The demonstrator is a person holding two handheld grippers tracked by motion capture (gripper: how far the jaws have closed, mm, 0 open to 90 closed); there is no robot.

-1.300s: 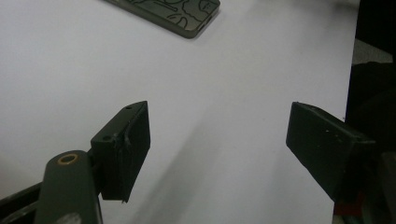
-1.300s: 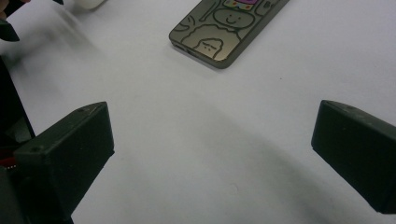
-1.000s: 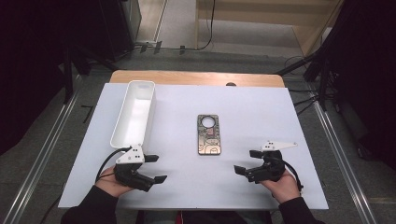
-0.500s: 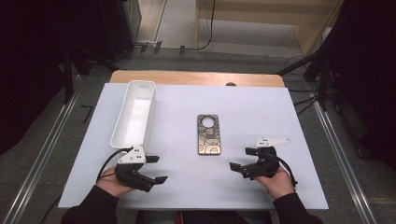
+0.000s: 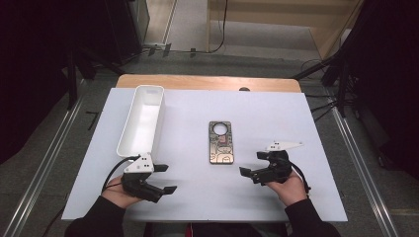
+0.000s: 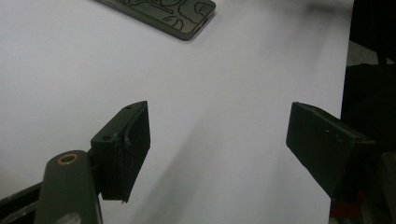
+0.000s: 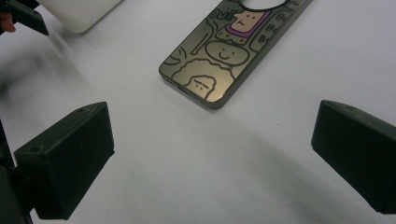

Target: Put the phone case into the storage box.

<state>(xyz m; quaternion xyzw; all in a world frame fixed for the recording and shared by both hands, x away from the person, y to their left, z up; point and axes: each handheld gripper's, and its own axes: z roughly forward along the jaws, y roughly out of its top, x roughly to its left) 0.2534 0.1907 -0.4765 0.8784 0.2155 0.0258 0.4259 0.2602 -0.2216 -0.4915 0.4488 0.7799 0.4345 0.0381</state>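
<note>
A flat olive phone case [image 5: 221,143] with cartoon drawings and a round hole lies mid-table. My right gripper [image 5: 251,163] rests on the table just right of the case's near end, open, pointing left. In the right gripper view its jaws [image 7: 215,128] stand wide apart with bare table between them, and the case [image 7: 224,51] lies just beyond. My left gripper [image 5: 165,178] sits open at the front left, well clear of the case. In the left gripper view its jaws [image 6: 217,121] frame bare table, with the case's corner [image 6: 173,14] far ahead.
A long white tray [image 5: 142,120] stands along the left side, its near end just beyond my left gripper. The white table sheet [image 5: 276,113] ends at a wooden strip [image 5: 207,81] at the back. Dark racks and cables flank the table.
My right gripper has slid left and slightly forward, closer to the phone case's near end. The left gripper has stayed put.
</note>
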